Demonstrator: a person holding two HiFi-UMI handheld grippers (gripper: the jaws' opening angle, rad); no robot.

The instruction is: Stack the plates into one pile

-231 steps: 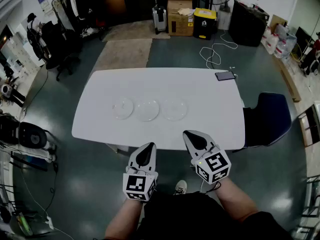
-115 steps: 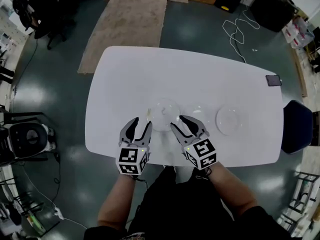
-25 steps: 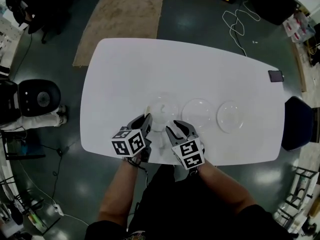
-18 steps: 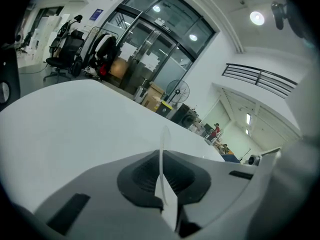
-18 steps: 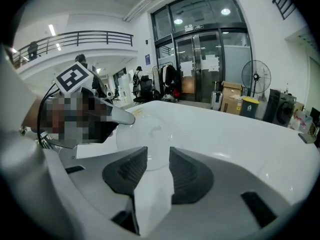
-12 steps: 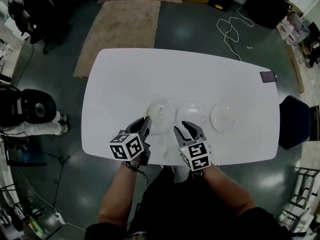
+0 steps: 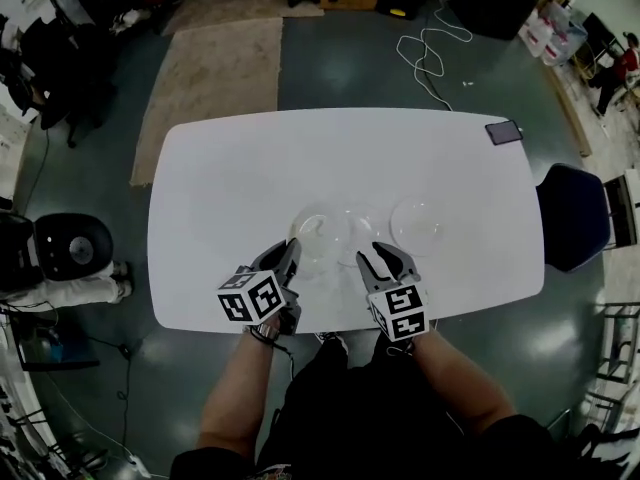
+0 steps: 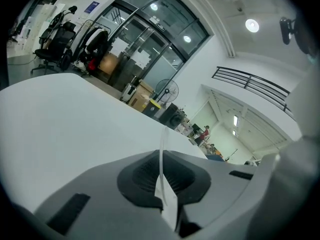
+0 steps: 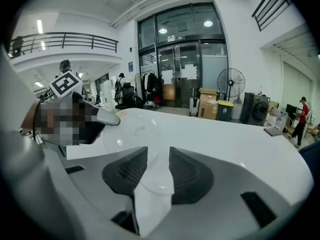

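Three clear plates lie in a row on the white table. My left gripper is shut on the near rim of the left plate; in the left gripper view that rim stands edge-on between the closed pads. The middle plate and the right plate rest on the table. My right gripper stands open just in front of the middle plate. In the right gripper view the jaws are apart, and the left plate shows ahead with the left gripper on it.
A dark phone lies at the table's far right corner. A blue chair stands at the right end. On the floor beyond the table are a rug and a white cable.
The left gripper has stayed shut on the left plate's rim and risen a little. The right gripper has shifted right, from beside the left plate to in front of the middle one.
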